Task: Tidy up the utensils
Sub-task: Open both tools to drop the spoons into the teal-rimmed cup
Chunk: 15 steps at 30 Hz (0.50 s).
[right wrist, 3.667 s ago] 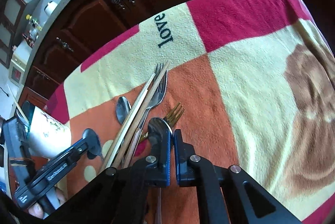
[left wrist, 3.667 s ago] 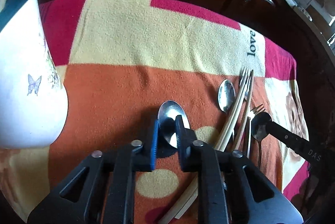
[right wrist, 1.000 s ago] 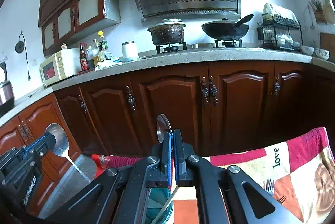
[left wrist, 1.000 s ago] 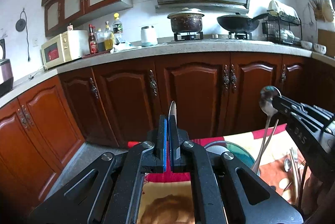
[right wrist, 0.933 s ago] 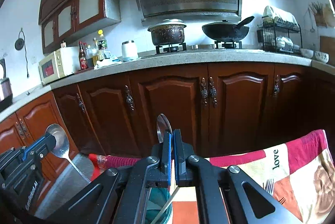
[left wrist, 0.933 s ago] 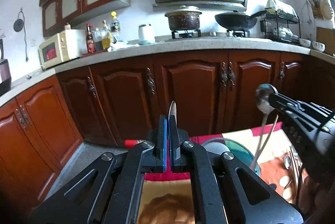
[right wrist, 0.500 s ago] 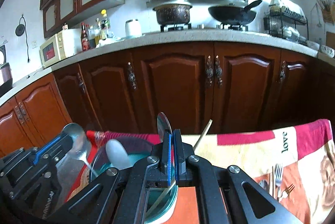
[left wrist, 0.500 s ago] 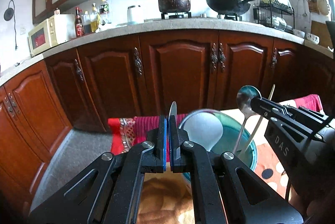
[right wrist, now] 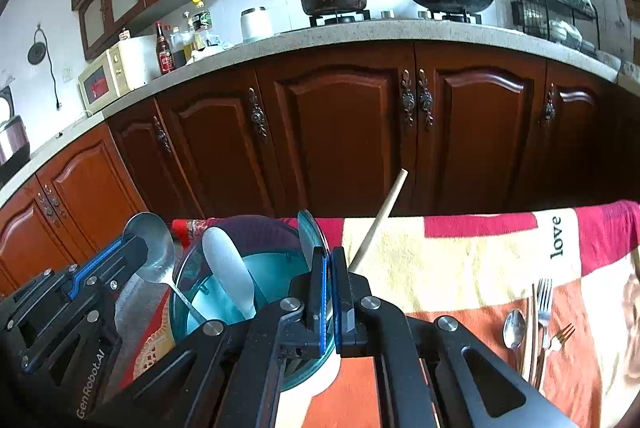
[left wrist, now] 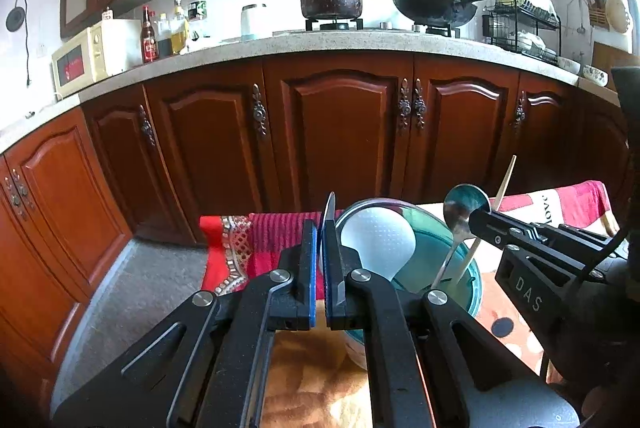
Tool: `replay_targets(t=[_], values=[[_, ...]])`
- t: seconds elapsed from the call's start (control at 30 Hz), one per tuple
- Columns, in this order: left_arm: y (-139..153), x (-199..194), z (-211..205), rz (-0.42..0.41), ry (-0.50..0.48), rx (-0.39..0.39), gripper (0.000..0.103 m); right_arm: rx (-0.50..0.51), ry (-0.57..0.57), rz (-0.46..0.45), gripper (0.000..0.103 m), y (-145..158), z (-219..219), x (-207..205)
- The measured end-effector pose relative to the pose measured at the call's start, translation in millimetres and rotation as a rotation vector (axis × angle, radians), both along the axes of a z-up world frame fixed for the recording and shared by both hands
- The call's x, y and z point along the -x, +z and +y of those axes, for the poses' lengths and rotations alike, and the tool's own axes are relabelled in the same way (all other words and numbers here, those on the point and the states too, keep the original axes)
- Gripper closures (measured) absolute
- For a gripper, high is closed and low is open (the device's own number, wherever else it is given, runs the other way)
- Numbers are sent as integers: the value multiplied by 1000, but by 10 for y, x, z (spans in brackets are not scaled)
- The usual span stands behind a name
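Fingers of both grippers clamp spoons above teal-lined holder (right wrist: 188,308) containing white scoop (right wrist: 230,272), chopstick (right wrist: 380,218).

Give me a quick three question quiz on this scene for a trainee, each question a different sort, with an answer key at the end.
1. True or false: the teal-lined utensil holder cup already contains a white plastic rice paddle.
2. Multiple choice: what does the left gripper hold? A) a wooden chopstick B) a metal spoon C) a fork
3. Fill in: the word printed on the patchwork fleece blanket is ____.

Key:
1. True; a wooden chopstick also stands in it.
2. B; the right gripper likewise clamps a metal spoon, both handles reaching down into the cup.
3. love
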<state>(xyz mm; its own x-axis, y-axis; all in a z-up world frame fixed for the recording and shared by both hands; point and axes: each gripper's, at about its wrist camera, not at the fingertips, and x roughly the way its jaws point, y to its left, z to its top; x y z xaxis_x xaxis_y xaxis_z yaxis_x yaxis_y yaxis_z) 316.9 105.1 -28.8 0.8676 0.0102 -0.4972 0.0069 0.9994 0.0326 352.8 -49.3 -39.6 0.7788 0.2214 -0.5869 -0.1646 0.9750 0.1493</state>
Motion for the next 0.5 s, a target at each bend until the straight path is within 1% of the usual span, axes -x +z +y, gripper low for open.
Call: replay_targets(t=[0.27,0.4,0.47,0.5], values=[[-47,47,-1,30,3,7,102,-14,7,23,101,-14,-19,37],[-53,76,-2,39,3,10,100,-38,14,45,101,-34,-48,42],[-47,100,4,47,1,17,96,-47,15,53,101,-33,-69,55],[-41,112,-2,56,1,20,86,-56,18,58,101,-29,-85,62]])
